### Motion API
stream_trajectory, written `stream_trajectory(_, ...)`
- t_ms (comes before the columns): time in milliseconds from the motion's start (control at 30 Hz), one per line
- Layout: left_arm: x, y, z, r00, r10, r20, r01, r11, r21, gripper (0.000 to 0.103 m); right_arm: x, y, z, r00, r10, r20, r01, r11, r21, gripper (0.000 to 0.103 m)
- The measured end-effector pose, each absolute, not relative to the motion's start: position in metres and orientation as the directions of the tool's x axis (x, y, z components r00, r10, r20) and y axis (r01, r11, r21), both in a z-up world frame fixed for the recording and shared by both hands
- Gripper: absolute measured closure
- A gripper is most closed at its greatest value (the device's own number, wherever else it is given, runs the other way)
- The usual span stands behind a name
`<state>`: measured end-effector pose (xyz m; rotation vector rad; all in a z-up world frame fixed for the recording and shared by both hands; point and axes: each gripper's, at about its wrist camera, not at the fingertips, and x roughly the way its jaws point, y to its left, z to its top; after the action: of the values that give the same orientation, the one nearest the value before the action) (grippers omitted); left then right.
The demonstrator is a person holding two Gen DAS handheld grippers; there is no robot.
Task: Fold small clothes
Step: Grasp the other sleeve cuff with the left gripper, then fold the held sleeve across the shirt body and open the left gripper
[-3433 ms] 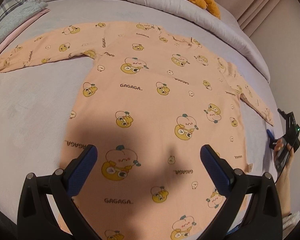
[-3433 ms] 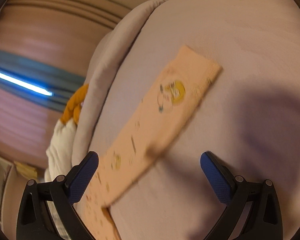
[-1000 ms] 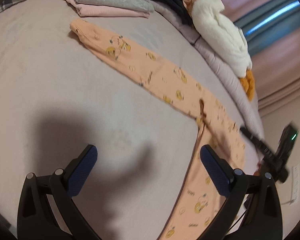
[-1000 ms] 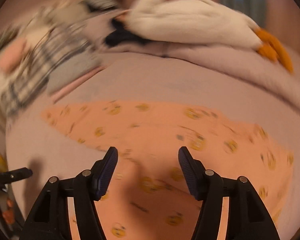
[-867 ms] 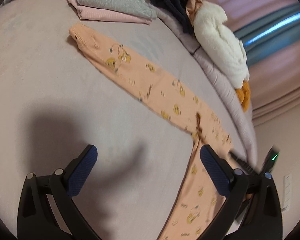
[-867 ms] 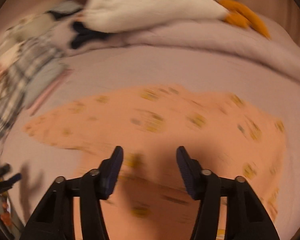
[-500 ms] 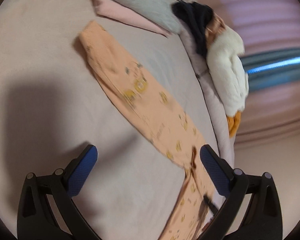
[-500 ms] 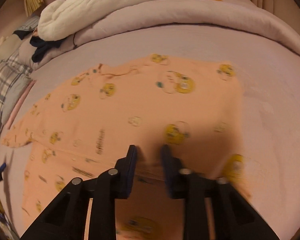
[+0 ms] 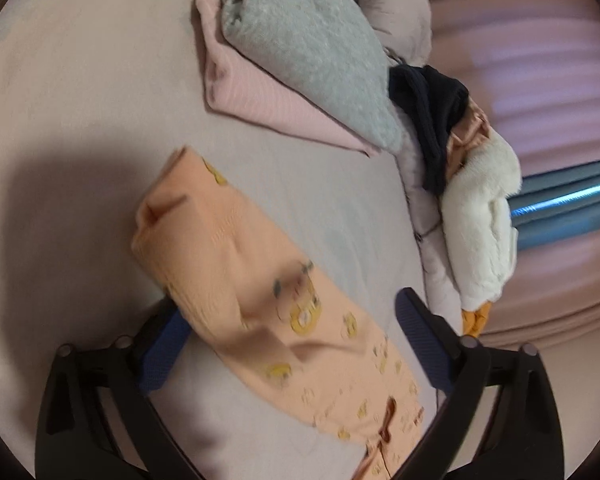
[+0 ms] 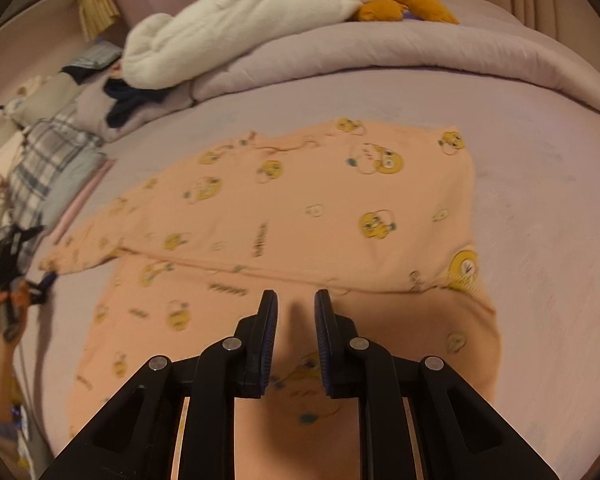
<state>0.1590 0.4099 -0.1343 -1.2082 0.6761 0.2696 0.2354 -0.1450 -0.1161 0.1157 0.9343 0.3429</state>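
Gripper on our right (image 10: 296, 308) is nearly clenched, its narrow jaws pinching the near fold edge of the peach shirt (image 10: 332, 204), which lies spread on the bed (image 10: 540, 200) with one side already turned over the body. Our left gripper (image 9: 292, 340) is wide but closing, straddling the sleeve (image 9: 228, 264) near its cuff; the pads do not yet press the cloth. We judge the step in hand is folding this left sleeve in across the body. To do it well, we should let the left jaws bite only the cuff layers, not the bedsheet, lift low, and carry the sleeve straight across while the right grip keeps the body from sliding.
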Motion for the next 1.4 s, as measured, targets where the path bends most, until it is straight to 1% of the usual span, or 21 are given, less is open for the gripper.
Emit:
stream_trajectory(33, 0.159, 0.412, -0.135, 0.772, -0.144, -0.619, -0.545, 0.349, -0.762, 0.020, 0.233, -0.144, -0.115, 0.543, 0.349, -0.764, -0.246, 0.936, 0.253, 0.086)
stream_trajectory(67, 0.159, 0.414, -0.136, 0.766, -0.131, -0.629, -0.559, 0.345, -0.754, 0.026, 0.231, -0.144, -0.115, 0.541, 0.355, -0.762, -0.251, 0.933, 0.257, 0.086)
stream_trajectory(100, 0.158, 0.415, -0.137, 0.759, -0.121, -0.640, -0.573, 0.344, -0.744, 0.040, 0.228, -0.145, -0.115, 0.541, 0.357, -0.762, -0.255, 0.933, 0.256, 0.086)
stream_trajectory(133, 0.157, 0.416, -0.138, 0.745, -0.110, -0.657, -0.589, 0.353, -0.727, 0.056, 0.226, -0.144, -0.114, 0.540, 0.356, -0.763, -0.258, 0.933, 0.252, 0.086)
stream_trajectory(167, 0.157, 0.417, -0.139, 0.721, -0.094, -0.686, -0.615, 0.370, -0.697, 0.064, 0.224, -0.143, -0.114, 0.540, 0.353, -0.764, -0.262, 0.933, 0.246, 0.086)
stream_trajectory(200, 0.158, 0.417, -0.140, 0.706, -0.086, -0.703, -0.629, 0.379, -0.679, 0.079, 0.221, -0.145, -0.114, 0.540, 0.351, -0.765, -0.268, 0.933, 0.239, 0.086)
stream_trajectory(267, 0.157, 0.418, -0.142, 0.689, -0.078, -0.720, -0.642, 0.396, -0.657, 0.089, 0.213, -0.147, -0.114, 0.536, 0.349, -0.769, -0.276, 0.933, 0.232, 0.086)
stream_trajectory(433, 0.156, 0.414, -0.130, 0.670, -0.047, -0.741, -0.645, 0.457, -0.612, 0.093, 0.199, -0.145, -0.114, 0.531, 0.339, -0.777, -0.288, 0.934, 0.211, 0.086)
stream_trajectory(667, 0.163, 0.380, -0.089, 0.726, -0.049, -0.686, -0.542, 0.572, -0.615, 0.094, 0.188, -0.143, -0.113, 0.527, 0.347, -0.776, -0.294, 0.931, 0.217, 0.086)
stream_trajectory(867, 0.179, 0.337, -0.057, 0.754, -0.075, -0.653, -0.441, 0.678, -0.588, 0.094, 0.179, -0.146, -0.115, 0.526, 0.363, -0.769, -0.286, 0.927, 0.242, 0.086)
stream_trajectory(1200, 0.204, 0.245, -0.026, 0.763, -0.181, -0.620, -0.263, 0.790, -0.554, 0.094, 0.166, -0.167, -0.117, 0.537, 0.384, -0.751, -0.260, 0.922, 0.285, 0.086)
stream_trajectory(1400, 0.229, 0.162, -0.024, 0.720, -0.263, -0.642, -0.147, 0.846, -0.512, 0.094, 0.160, -0.185, -0.119, 0.547, 0.389, -0.742, -0.243, 0.921, 0.304, 0.086)
